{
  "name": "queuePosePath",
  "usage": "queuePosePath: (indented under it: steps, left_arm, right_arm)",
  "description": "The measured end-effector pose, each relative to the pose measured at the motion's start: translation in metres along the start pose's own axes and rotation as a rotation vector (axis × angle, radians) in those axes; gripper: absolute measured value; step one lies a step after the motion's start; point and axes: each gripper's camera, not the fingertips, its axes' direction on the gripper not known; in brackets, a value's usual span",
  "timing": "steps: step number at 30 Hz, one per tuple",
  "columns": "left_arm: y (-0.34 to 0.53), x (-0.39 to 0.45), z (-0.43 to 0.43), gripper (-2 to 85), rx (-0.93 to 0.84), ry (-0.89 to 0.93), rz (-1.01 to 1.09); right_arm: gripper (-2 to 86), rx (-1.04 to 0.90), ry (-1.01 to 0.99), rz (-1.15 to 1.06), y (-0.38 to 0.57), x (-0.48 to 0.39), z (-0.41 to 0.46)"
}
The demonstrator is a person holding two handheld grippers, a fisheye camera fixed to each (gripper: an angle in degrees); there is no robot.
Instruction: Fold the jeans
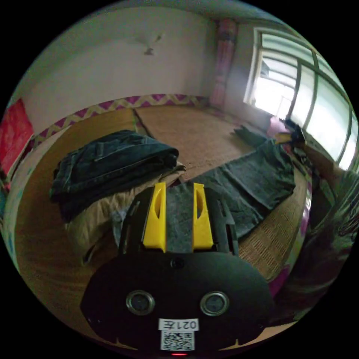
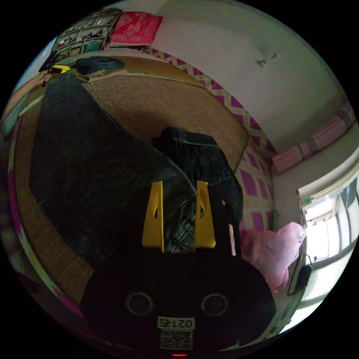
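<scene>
Left gripper view: dark grey denim jeans lie flat on a woven straw mat, long axis running from the left gripper toward the window. Yellow jaws pinch one end. Beside them sits a folded jeans stack. The right gripper clamps the other end, jaws narrow.

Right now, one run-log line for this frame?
left gripper: shut on jeans | right gripper: shut on jeans | jeans: stretched flat on mat | folded pile: beside
</scene>
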Motion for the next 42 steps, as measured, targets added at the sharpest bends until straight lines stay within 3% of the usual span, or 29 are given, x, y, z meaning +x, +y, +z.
queuePosePath:
  steps: [8,12,16,21,24,29,35,42]
  left_arm:
    - [-0.015,0.014,0.028,10.1,-0.277,0.083,0.253]
    - [-0.004,0.019,0.027,8.6,-0.360,0.056,0.299]
    - [0.010,0.026,0.021,1.6,-0.421,0.034,0.324]
    - [0.030,0.039,-0.029,-0.7,-0.325,0.016,0.344]
    - [0.048,0.050,-0.096,-0.9,-0.140,0.052,0.338]
    - [0.122,0.099,-0.241,-1.0,0.088,0.103,0.400]
    - [0.233,0.153,-0.327,-1.0,0.080,0.156,0.359]
    - [0.328,0.173,-0.321,-0.9,-0.049,0.229,0.187]
  right_arm:
    - [0.0,-0.195,-0.273,-0.105,-0.075,0.018,0.022]
    - [-0.8,-0.106,-0.288,-0.108,-0.083,0.013,-0.027]
    - [-0.9,-0.061,-0.286,-0.078,-0.081,0.002,-0.070]
    - [-0.9,-0.016,-0.286,-0.044,-0.081,-0.010,-0.122]
    - [-0.9,0.044,-0.316,-0.026,-0.072,-0.014,-0.173]
    - [-0.2,0.220,-0.345,-0.014,0.004,-0.051,-0.324]
    - [0.8,0.244,-0.446,0.017,0.125,-0.133,-0.438]
    - [-0.8,0.029,-0.569,0.094,0.188,-0.208,-0.392]
